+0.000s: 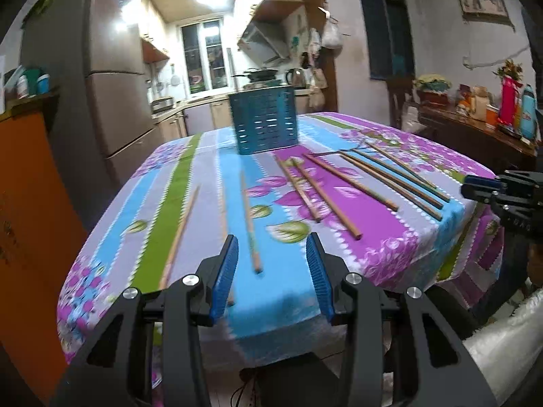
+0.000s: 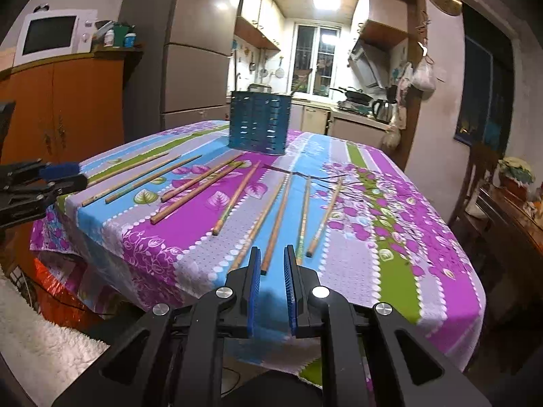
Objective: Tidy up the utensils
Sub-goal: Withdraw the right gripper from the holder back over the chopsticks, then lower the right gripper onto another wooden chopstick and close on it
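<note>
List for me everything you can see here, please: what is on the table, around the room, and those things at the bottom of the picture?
chopsticks: about ten, brown wood, lying loose across the table
utensil holder: one, blue, slotted, upright at the table's far side
tablecloth: one, purple, blue and green floral, covering the table
microwave: one, white, on the cabinet
cabinet: one, orange, left of the table
fridge: one, grey-brown, behind the table
kettle: one, metal, on the kitchen counter
left tool: one, black with blue pads, open, over the near table edge
right tool: one, same colours, pads a narrow gap apart, gripping nothing
</note>
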A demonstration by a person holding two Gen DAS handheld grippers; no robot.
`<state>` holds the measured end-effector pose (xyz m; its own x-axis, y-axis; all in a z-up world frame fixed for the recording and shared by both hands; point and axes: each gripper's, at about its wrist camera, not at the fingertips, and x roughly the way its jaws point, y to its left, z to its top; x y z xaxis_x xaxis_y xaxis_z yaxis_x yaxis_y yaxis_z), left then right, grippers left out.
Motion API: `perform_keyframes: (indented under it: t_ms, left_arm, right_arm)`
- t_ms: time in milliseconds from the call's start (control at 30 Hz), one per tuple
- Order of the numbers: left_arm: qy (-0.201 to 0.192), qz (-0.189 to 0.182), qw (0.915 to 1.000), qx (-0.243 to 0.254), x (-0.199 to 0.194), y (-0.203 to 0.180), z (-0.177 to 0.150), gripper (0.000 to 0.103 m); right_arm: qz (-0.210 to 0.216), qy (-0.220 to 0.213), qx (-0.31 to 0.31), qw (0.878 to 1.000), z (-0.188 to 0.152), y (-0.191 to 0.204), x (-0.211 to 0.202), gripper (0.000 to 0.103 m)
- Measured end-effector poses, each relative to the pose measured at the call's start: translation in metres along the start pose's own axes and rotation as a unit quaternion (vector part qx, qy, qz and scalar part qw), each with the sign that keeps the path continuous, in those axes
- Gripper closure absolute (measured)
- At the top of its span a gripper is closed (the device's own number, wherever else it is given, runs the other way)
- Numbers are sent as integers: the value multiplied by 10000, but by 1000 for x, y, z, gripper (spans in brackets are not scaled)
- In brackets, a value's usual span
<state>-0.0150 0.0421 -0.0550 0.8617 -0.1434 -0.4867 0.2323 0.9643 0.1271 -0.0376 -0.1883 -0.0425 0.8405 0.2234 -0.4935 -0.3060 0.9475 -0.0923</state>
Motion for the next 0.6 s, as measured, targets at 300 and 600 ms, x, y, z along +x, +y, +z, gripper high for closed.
perform_keyframes:
  t_ms: [300, 600]
  left_arm:
    - [247, -150, 9996, -75, 14, -7, -1, 63]
    - [244, -828, 9958, 296, 32, -45, 18, 65]
  right_arm:
    - [107, 135, 96, 9998, -4, -3, 12, 87]
    - [187, 59, -16, 9998, -2, 3, 14, 87]
